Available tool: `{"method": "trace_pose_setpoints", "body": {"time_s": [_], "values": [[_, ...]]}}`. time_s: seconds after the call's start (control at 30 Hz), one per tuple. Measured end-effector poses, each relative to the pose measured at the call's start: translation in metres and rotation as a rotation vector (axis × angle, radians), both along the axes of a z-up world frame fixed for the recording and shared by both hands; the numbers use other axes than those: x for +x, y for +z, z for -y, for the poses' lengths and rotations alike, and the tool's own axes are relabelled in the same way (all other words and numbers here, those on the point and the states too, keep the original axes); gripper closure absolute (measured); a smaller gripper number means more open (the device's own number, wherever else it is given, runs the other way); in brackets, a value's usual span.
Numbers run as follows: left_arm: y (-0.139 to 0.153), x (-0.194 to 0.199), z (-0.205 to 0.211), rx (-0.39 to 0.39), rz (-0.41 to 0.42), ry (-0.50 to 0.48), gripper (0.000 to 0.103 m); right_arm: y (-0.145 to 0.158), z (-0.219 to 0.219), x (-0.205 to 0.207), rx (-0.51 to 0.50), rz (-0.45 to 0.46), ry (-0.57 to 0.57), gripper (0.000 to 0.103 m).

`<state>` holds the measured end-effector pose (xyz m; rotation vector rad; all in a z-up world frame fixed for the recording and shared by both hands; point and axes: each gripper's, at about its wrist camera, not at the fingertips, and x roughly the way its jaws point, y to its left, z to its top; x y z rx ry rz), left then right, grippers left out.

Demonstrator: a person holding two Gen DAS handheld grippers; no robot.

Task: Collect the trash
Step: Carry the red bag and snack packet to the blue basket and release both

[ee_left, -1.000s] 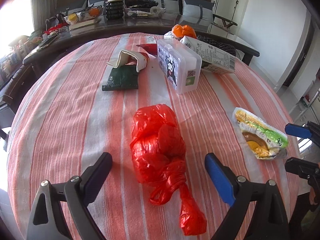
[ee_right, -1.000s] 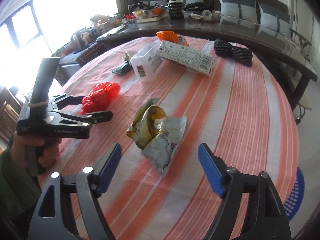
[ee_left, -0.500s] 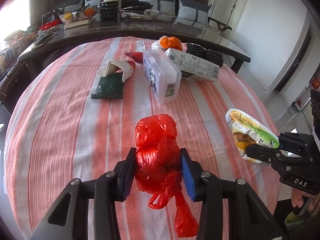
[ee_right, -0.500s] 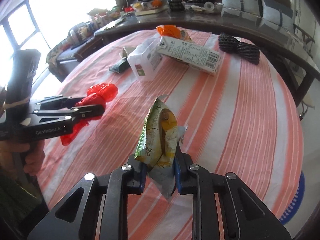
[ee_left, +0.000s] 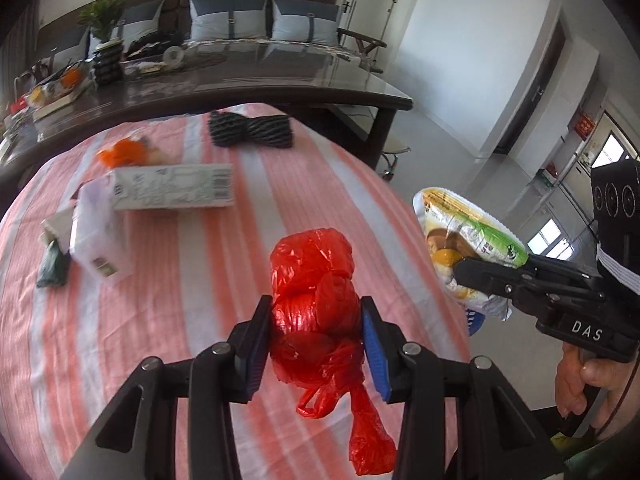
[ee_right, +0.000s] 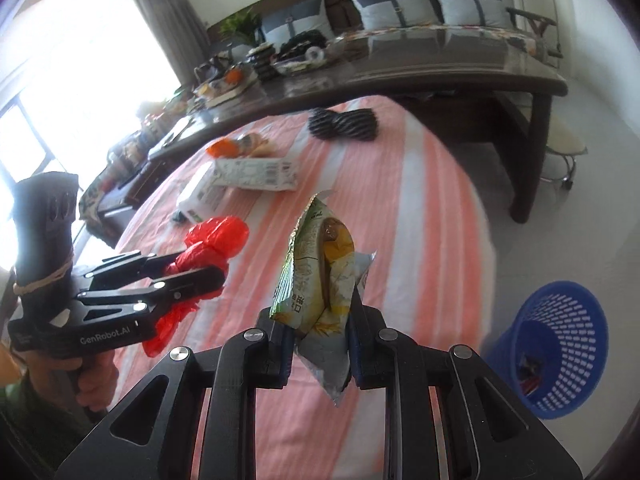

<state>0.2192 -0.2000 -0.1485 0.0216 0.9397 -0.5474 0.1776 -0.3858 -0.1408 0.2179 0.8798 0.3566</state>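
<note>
1. Lower centre of the left wrist view: the left gripper (ee_left: 316,338) has its fingers closed on the red plastic bag (ee_left: 316,304).
2. Right wrist view, lower centre: the right gripper (ee_right: 318,338) fingers pinch the green-and-yellow snack wrapper (ee_right: 320,280).
3. Lower right: blue mesh wastebasket (ee_right: 560,344) on the floor.
4. Beyond, on the striped tabletop (ee_left: 248,216): a white carton (ee_left: 172,191) and a black netted bundle (ee_left: 250,129) farther up.

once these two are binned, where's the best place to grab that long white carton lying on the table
Take the white carton across its narrow width near the middle, coming down from above. It lies flat on its broad face, long axis sideways, so the two long edges offer parallel sides. Avoid the left end, where the clear plastic box sits close against it.
</note>
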Motion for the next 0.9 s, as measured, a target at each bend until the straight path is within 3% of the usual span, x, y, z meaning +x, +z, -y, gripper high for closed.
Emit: {"method": "trace_pose_setpoints", "body": {"time_s": [0.17, 0.3, 0.53, 0.7, 0.9], "values": [[0.006, 0.011, 0.084, -0.024, -0.010, -0.105, 0.060, 0.003, 0.089, -0.005, 0.014, 0.007, -0.182, 0.081], [0.005, 0.021, 0.155, -0.039, -0.015, -0.175, 0.060, -0.004, 0.157, -0.007, -0.056, -0.004, -0.323, 0.081], [-0.030, 0.047, 0.264, -0.057, -0.087, -0.252, 0.060, -0.039, 0.256, -0.010, -0.055, -0.072, -0.501, 0.081], [-0.066, 0.061, 0.317, -0.052, -0.137, -0.273, 0.060, -0.046, 0.294, -0.008, -0.044, -0.085, -0.551, 0.081], [-0.102, 0.070, 0.341, -0.050, -0.189, -0.267, 0.060, -0.053, 0.322, -0.011, -0.006, -0.089, -0.596, 0.081]]}}
